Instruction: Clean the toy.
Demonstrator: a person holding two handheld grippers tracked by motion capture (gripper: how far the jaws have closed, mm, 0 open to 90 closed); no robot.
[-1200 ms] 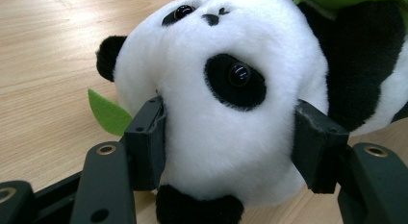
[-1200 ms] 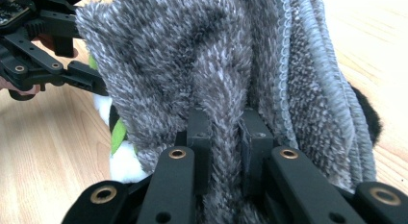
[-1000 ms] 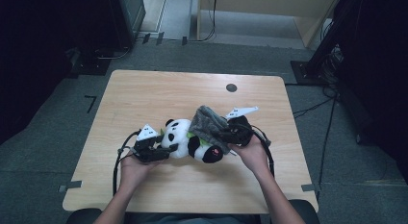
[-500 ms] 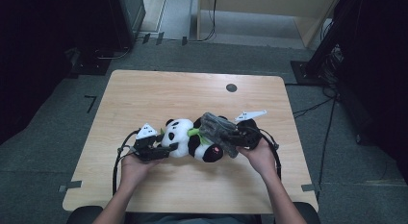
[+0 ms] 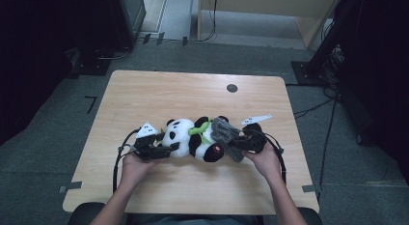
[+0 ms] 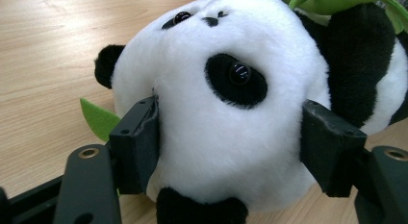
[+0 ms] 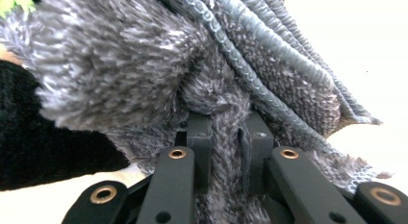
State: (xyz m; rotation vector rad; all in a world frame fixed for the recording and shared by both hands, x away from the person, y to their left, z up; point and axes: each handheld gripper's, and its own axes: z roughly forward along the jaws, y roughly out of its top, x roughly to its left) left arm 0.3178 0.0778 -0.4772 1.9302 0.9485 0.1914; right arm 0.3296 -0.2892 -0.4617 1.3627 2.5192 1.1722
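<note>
On the table: a pale wooden table (image 5: 144, 99) with a small dark round spot (image 5: 232, 88) near its far edge; bits of tape mark the floor at its near corners.
Room: grey carpet all round, dark equipment and cables at the sides, a light wooden panel at the back.
Person: seated at the near edge, both forearms coming in over the tabletop.
Toy: a black and white panda toy (image 5: 193, 138) lies on its side near the middle of the table, head toward the left gripper, with a green leaf (image 5: 202, 128) at its neck.
Left gripper (image 5: 166, 148): its jaws stand either side of the panda's head; they have just been opening, the left pad touches the fur, and the right one stands at the head's edge, where I cannot tell touch from gap.
Cloth: a grey fuzzy knitted cloth (image 5: 224, 135) is draped over the panda's back end, on the side of the right gripper.
Right gripper (image 5: 236, 147): clamped tight on a fold of the grey cloth, just beside the toy's black leg (image 7: 43, 147).
</note>
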